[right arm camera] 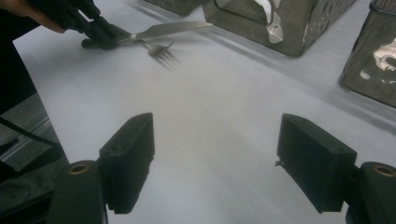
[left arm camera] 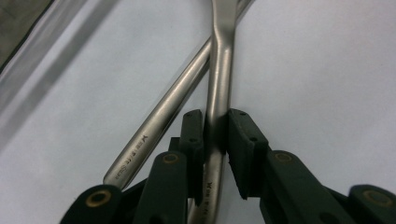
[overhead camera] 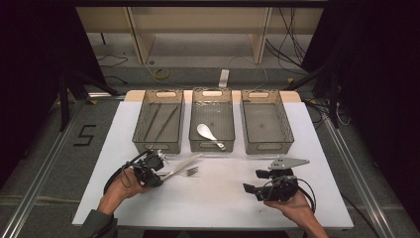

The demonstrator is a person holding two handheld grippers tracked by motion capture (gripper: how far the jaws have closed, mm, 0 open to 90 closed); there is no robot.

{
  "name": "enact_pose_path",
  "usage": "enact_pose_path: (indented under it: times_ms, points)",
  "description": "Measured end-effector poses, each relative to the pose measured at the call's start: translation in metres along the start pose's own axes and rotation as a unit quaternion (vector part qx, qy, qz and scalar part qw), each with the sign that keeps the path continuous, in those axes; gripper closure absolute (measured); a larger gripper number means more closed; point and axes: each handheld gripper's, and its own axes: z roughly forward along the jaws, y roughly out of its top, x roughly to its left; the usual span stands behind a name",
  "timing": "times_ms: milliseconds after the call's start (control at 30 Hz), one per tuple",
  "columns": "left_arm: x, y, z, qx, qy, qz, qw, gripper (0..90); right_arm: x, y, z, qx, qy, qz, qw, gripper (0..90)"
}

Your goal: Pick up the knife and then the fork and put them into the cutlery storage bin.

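Observation:
My left gripper (overhead camera: 159, 179) sits at the front left of the white table (overhead camera: 213, 198). In the left gripper view its jaws (left arm camera: 215, 126) are shut on the handle of a metal fork (left arm camera: 218, 84). A metal knife (left arm camera: 159, 121) lies crossed under the fork, its handle just outside the left pad. From the high view the knife (overhead camera: 185, 162) and the fork's tines (overhead camera: 190, 172) point away to the right. My right gripper (overhead camera: 251, 181) rests at the front right, open with only bare table between its pads (right arm camera: 128, 154). It looks toward the left gripper (right arm camera: 100, 35) and the fork (right arm camera: 161, 49).
Three grey mesh baskets stand in a row at the back of the table. The left one (overhead camera: 140, 141) holds thin dark sticks, the middle one (overhead camera: 212, 145) holds a white spoon (overhead camera: 208, 133), and the right one (overhead camera: 267, 146) looks empty. Floor and cables lie beyond.

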Motion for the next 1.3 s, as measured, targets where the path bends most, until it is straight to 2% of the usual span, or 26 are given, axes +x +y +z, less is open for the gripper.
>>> enact_pose_path:
  times_ms: [133,300,400,500,667,767,833,867,1000,1100,1200,1300]
  points:
    - [-0.002,0.0,0.0,0.001,0.003,0.017,0.9998,77.4,0.0,0.0,0.0,0.0,0.001,0.002,1.0,28.5]
    - [-0.001,-0.001,-0.001,-0.004,0.002,0.024,0.9997,78.3,0.0,0.0,0.0,0.0,0.001,0.002,1.0,28.6]
    - [-0.001,-0.002,-0.001,-0.01,0.0,0.018,0.9998,78.5,0.0,0.0,0.0,0.0,0.002,0.002,1.0,28.7]
    - [0.001,-0.003,-0.001,-0.018,-0.013,0.004,0.9998,78.6,0.0,0.0,0.0,0.001,0.001,0.001,1.0,28.7]
    - [0.001,-0.003,-0.004,-0.026,-0.029,-0.006,0.9992,78.9,-0.001,0.0,-0.001,0.001,0.003,0.002,1.0,28.7]
    - [0.001,-0.004,-0.006,-0.03,-0.042,-0.009,0.9986,79.0,-0.001,0.0,0.0,0.001,0.003,0.003,1.0,28.7]
    - [0.0,-0.003,-0.007,-0.035,-0.037,-0.007,0.9987,79.0,-0.001,0.0,0.0,0.001,0.004,0.003,1.0,28.7]
    - [0.0,-0.003,-0.007,-0.035,-0.041,-0.006,0.9985,79.0,0.0,0.0,0.0,0.002,0.004,0.003,1.0,28.7]
    - [-0.001,-0.003,-0.01,-0.048,-0.058,-0.009,0.9971,79.0,0.0,0.0,0.0,0.002,0.004,0.003,1.0,28.7]
    - [-0.002,-0.002,-0.012,-0.054,-0.059,-0.013,0.9967,79.0,0.0,0.0,0.0,0.0,0.007,0.007,1.0,28.7]
    - [-0.004,-0.001,-0.015,-0.068,-0.074,-0.013,0.9949,79.0,0.001,0.001,-0.001,-0.007,0.016,0.011,0.9998,29.0]
    - [-0.007,0.001,-0.019,-0.081,-0.083,-0.012,0.9932,79.1,0.005,0.003,0.0,-0.008,0.02,-0.001,0.9998,28.8]
